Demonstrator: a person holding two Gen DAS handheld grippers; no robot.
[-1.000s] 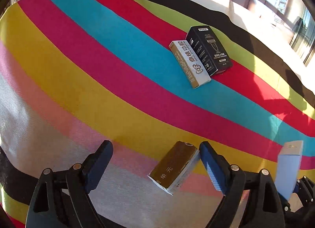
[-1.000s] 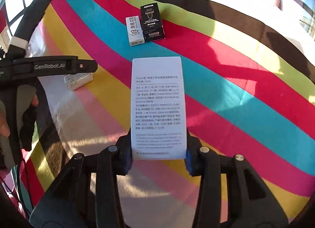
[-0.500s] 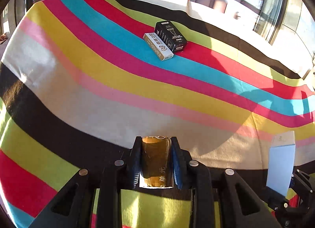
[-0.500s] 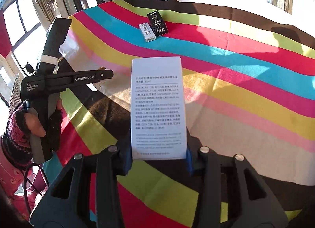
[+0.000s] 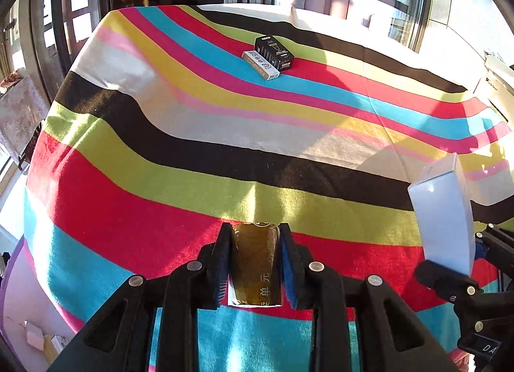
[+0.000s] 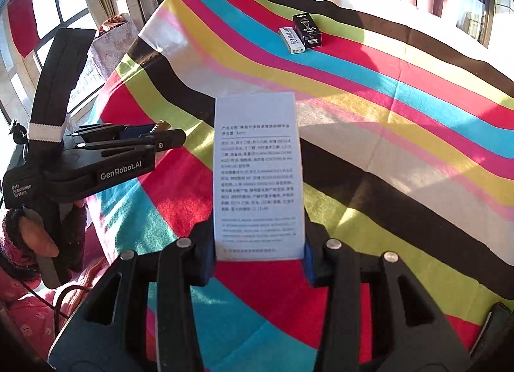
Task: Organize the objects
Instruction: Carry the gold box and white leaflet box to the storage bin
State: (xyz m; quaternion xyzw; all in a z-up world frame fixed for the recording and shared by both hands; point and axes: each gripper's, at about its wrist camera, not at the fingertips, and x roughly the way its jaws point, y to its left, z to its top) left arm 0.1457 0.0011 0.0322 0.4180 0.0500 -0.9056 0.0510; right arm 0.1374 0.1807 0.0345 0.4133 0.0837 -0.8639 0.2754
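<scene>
Ahead, open striped cloth (image 5: 199,179) beyond both held boxes.

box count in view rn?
4. Brown box clamped in the left tool; white box clamped in the right tool; black box and grey box side by side on the striped cloth. More may sit outside the frames.
</scene>
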